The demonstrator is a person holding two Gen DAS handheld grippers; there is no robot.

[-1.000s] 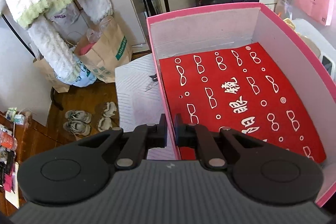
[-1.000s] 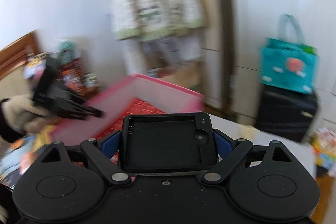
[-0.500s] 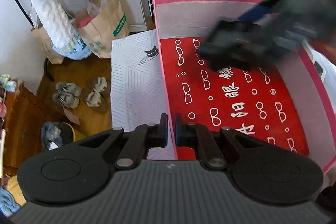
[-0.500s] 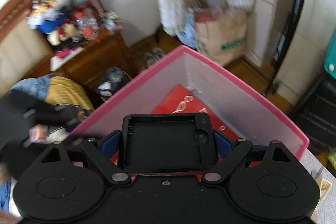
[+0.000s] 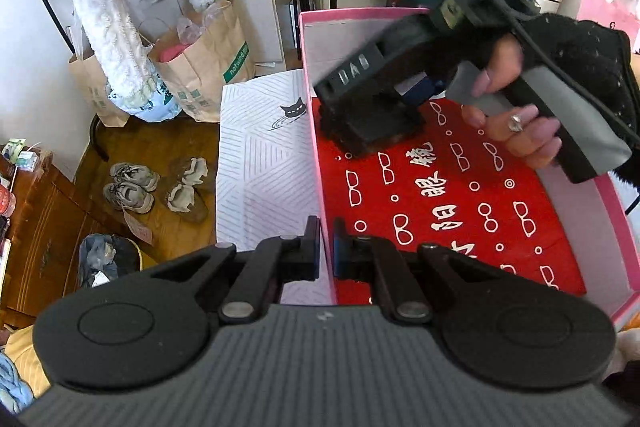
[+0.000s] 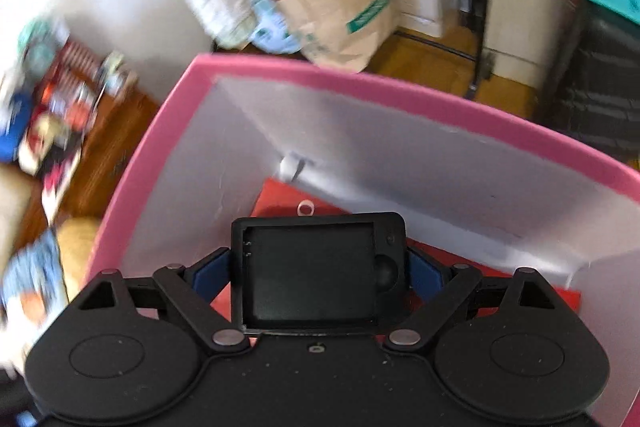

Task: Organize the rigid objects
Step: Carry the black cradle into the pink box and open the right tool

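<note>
so the right gripper (image 6: pixel 318 277), clamped on the flat black plastic tray (image 6: pixel 316 273), just swung down into the pink-rimmed cardboard box (image 5: pixel 316 155)'s far corner, basically ready to drop, left gripper (image 5: pixel 326 253) pinching the box wall.

White striped cover (image 5: pixel 260 163) (with a cat print) carries the pink box (image 5: pixel 316 131).

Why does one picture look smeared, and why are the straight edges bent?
Right wrist view: the room behind the pink box is streaked with motion blur, while the tongs and black tray stay sharp. Left wrist view: mostly crisp; the fisheye lens bows the box rim.
</note>
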